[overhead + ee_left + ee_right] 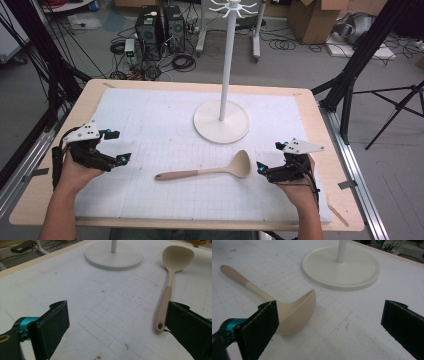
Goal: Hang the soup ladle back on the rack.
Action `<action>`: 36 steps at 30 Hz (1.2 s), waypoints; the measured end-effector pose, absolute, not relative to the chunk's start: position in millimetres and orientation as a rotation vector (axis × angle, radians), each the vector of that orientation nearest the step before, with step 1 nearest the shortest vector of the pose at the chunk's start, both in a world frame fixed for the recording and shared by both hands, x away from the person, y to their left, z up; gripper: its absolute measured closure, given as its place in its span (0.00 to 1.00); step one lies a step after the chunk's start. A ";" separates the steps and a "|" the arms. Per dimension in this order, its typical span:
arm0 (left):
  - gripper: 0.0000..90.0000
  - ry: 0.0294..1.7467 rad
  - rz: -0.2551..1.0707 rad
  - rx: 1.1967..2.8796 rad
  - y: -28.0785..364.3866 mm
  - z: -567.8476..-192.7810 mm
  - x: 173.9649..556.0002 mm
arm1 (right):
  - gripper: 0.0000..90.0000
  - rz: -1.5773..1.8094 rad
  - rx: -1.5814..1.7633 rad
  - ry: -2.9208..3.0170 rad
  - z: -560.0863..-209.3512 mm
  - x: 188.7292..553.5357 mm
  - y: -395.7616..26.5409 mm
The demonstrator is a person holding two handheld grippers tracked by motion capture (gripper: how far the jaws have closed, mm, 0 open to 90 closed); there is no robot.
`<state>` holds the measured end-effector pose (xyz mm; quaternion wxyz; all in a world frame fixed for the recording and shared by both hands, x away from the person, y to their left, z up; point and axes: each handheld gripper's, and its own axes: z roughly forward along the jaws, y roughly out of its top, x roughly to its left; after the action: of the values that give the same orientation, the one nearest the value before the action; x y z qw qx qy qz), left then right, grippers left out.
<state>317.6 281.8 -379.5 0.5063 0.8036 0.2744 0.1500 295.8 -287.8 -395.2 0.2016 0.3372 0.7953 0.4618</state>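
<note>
A beige ladle (210,170) lies flat on the white gridded mat (150,120), bowl to the right, handle pointing left. In the left gripper view the ladle (170,282) lies ahead and to the right, its handle end near the right jaw. Close in front of the right gripper's left jaw rests the ladle bowl (297,312). A white stand (221,121) with a round base and tall pole rises behind it. My left gripper (114,146) is open at the mat's left side, holding nothing. At the right, my right gripper (270,156) is open too, just beside the bowl.
The stand's base (113,255) sits far ahead in the left gripper view, and the same base (342,267) lies beyond the bowl in the right gripper view. The stand's hooked top (232,7) rises high. Wooden table edges (330,150) frame the mat. Tripods, cables and boxes stand on the floor.
</note>
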 end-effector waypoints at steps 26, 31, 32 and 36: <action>0.07 0.684 0.401 1.950 292.8 -375.6 313.3 | 0.00 1.306 0.628 2.439 -372.4 311.7 -221.2; 0.07 0.679 0.395 1.950 293.1 -375.2 313.1 | 0.00 1.282 0.575 2.517 -373.4 319.6 -198.4; 0.07 0.679 0.397 1.950 292.9 -375.1 313.0 | 0.00 1.276 0.562 2.538 -374.4 321.6 -193.7; 0.07 0.674 0.399 1.951 292.3 -374.7 312.9 | 0.00 1.231 0.516 2.618 -379.2 328.6 -174.5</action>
<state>312.9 292.3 -374.7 0.4965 0.8056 0.2782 0.1647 328.6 -174.5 -379.2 0.1013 0.1748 0.8862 0.4169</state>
